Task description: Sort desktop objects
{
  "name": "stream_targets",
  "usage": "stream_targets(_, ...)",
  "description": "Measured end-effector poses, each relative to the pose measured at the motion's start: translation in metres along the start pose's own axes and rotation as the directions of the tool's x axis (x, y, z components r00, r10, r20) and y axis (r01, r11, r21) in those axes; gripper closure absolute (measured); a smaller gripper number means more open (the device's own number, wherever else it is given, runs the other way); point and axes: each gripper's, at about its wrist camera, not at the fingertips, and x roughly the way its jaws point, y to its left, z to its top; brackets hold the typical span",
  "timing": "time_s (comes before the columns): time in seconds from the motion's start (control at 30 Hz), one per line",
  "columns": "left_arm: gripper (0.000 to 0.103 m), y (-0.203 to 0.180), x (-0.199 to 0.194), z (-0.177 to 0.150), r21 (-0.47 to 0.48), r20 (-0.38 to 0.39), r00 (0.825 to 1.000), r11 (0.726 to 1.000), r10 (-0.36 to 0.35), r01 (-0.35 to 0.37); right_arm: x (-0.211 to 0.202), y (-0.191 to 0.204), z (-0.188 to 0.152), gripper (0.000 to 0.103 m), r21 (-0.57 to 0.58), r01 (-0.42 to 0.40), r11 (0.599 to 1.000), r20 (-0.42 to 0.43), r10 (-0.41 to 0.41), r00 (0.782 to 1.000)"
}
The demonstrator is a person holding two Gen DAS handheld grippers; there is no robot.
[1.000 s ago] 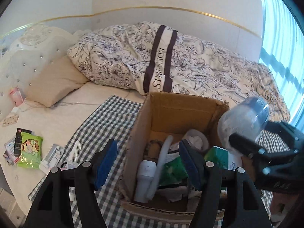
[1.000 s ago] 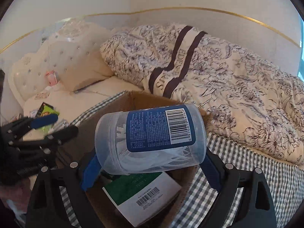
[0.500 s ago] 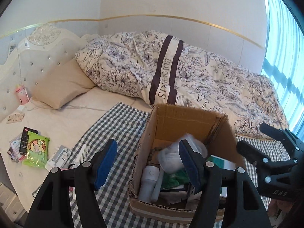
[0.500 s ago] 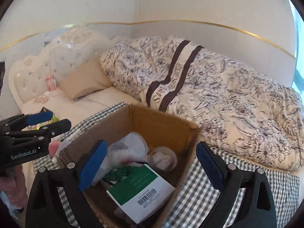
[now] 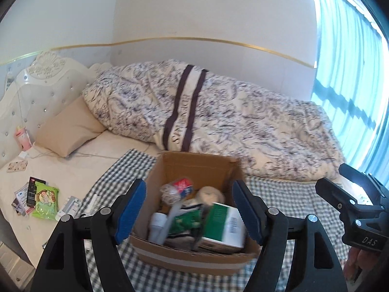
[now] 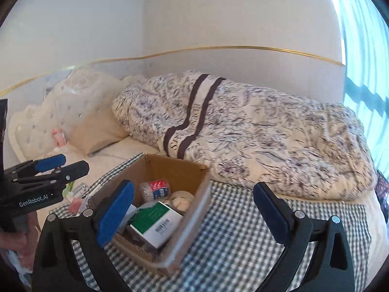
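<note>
An open cardboard box [image 5: 194,166] [image 6: 175,168] stands on a checked cloth [image 5: 284,197] on the bed. Inside it lie a clear jar with a blue and red label [image 5: 177,188] [image 6: 155,189], a green and white carton [image 5: 223,223] [image 6: 155,221], a white bottle [image 5: 156,226] and other small items. My left gripper [image 5: 189,194] hangs open above the box with nothing in it; it also shows at the left of the right wrist view [image 6: 60,166]. My right gripper [image 6: 193,194] is open and empty above the box's right side, and its fingers [image 5: 340,194] show at the right of the left wrist view.
Loose items lie on the sheet left of the box: a green packet [image 5: 45,202], a white comb [image 5: 93,200], a small white case [image 5: 70,205], cards. A beige pillow [image 5: 70,126], a pink bottle [image 5: 23,140] and a rumpled flowered duvet [image 5: 231,126] lie behind. A hand [image 6: 14,243] holds the left gripper.
My right gripper opened and let go of the clear jar, which now lies in the box. Both grippers have pulled up and back, so the box looks smaller.
</note>
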Motion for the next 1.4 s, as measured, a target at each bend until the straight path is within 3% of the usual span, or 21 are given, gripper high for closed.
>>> stream_targets(0.27,0.018,-0.061,-0.034,-0.006,0.028,0.02,0.998,0.998,-0.058,0.057,-0.067,-0.036,-0.013,0.0,0.019,0.078,0.997,0.014,-0.078,0.997)
stream_targets(0.33,0.01,-0.076,-0.043,-0.007,0.041,0.031,0.997,0.997,-0.068,0.066,-0.08,-0.045,-0.016,0.0,0.035,0.092,0.995,0.016,-0.093,0.996)
stream_targets(0.53,0.0,-0.109,-0.065,-0.012,0.072,0.056,0.994,0.994,-0.091,0.087,-0.119,-0.07,-0.026,0.0,0.085,0.143,0.986,0.017,-0.145,0.989)
stream_targets(1.1,0.0,-0.174,-0.115,-0.032,0.116,0.05,0.978,0.974,-0.202,0.195,-0.207,-0.109,-0.051,0.0,0.144,0.245,0.959,0.015,-0.25,0.968)
stream_targets(1.4,0.0,-0.203,-0.127,-0.041,0.157,0.051,0.978,0.969,-0.202,0.192,-0.237,-0.139,-0.061,0.0,0.174,0.314,0.933,0.005,-0.32,0.947)
